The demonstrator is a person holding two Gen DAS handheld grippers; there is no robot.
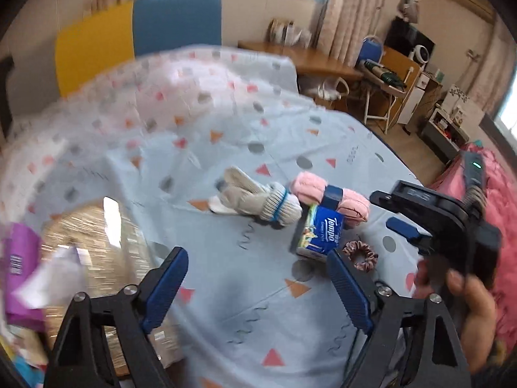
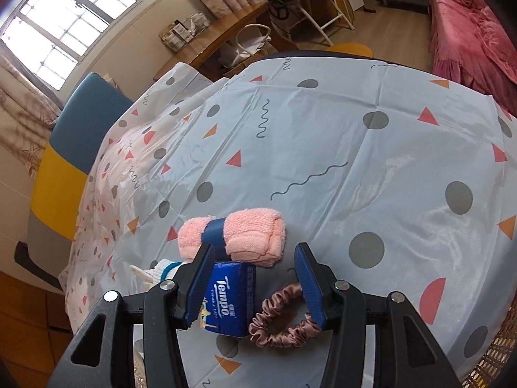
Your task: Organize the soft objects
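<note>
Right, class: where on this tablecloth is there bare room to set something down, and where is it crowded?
Free: the wide tablecloth beyond the pink towel roll, toward the far edge. Crowded: towel roll, Tempo tissue pack, scrunchie and gloves cluster together.

Bright daylight comes from the big grid window [image 2: 64, 22]. The left picture is smeared and blurry. Edges bend round, corners go black. The shiny patterned plastic tablecloth [image 2: 371, 174] glares.
</note>
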